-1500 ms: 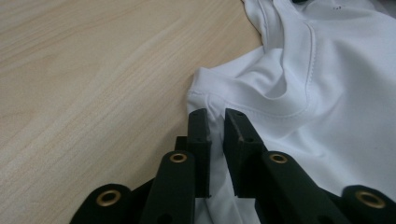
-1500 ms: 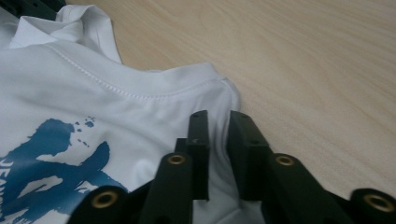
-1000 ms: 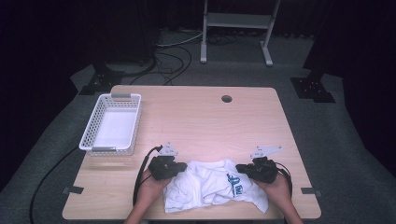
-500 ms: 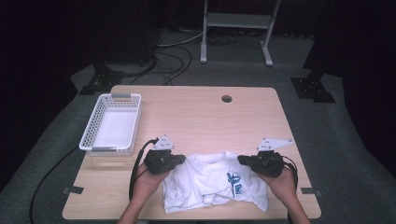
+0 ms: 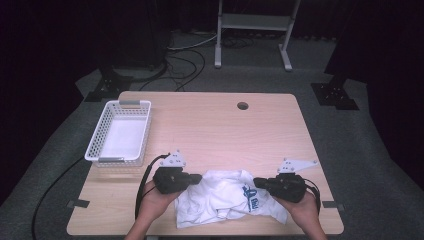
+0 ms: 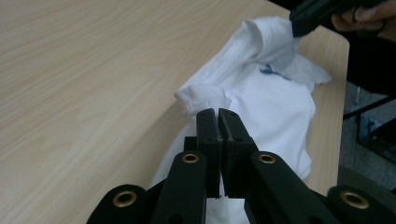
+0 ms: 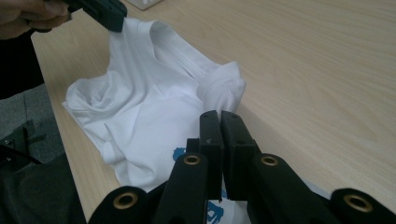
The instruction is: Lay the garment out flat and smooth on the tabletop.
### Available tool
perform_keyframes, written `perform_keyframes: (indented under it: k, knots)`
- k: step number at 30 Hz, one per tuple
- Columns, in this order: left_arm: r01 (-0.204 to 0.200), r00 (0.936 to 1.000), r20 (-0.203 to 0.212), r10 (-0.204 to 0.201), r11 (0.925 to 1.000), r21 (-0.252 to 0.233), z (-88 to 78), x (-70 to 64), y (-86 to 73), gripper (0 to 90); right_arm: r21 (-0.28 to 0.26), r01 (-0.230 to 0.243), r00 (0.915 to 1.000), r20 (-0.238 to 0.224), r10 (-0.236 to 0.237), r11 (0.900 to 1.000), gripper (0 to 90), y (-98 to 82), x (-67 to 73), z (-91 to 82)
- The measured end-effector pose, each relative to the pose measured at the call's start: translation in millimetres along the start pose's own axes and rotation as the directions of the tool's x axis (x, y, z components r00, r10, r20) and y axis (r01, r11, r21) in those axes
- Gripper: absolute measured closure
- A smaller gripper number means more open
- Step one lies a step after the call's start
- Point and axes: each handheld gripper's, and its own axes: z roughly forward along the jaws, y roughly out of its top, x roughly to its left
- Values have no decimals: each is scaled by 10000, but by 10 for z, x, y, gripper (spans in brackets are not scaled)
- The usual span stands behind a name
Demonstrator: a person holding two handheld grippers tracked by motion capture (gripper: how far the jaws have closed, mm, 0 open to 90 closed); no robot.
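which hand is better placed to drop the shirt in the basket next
Left, probably. The left gripper holds the white shirt on the side nearest the white basket. The right gripper grips its far end.

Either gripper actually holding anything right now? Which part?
Both hold the white T-shirt. The left gripper pinches its left edge and the right gripper its right edge near the blue print, jaws shut on the cloth.
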Motion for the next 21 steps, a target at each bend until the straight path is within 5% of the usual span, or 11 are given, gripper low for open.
perform_keyframes:
  k: [3,6,7,8,9,11,12,13,16,21]
  knots:
    - [251,9996,-108,-257,9981,-567,41,224,185,884,-28,-45,9999,132,46,10000,882,175,-182,59]
    - [99,9958,-894,-208,9926,-1207,162,566,616,887,-141,278,9975,659,-268,9995,883,579,-445,142]
    - [-214,9850,-1728,9,9929,-1169,222,700,847,886,-219,354,9950,944,-332,9991,883,793,-580,190]
    - [-504,9663,-2563,225,9934,-1027,275,835,1093,882,-256,447,9884,1463,-405,9987,880,1030,-732,243]
    - [-463,9560,-2928,150,9939,-1002,311,968,1310,879,-363,211,9793,2020,-133,9991,857,1269,-901,292]
    - [271,9540,-2921,-681,9895,-1421,325,1164,1590,788,-621,-547,9541,2912,705,9966,713,1650,-1199,350]
    - [230,9499,-3049,-693,9880,-1527,313,1197,1651,776,-1001,-1151,9452,2950,1399,9883,711,1748,-1288,353]
    - [222,9482,-3095,-720,9866,-1616,305,1204,1671,746,-1250,-1378,9519,2572,1662,9825,712,1792,-1305,348]
    - [147,9527,-2993,-524,9918,-1268,328,1198,1539,656,-910,-589,9631,2568,806,9941,688,1709,-1145,402]
    - [685,9633,-2551,-832,9955,-662,428,1187,1041,595,65,-783,9805,1814,758,9969,630,1224,-1049,566]
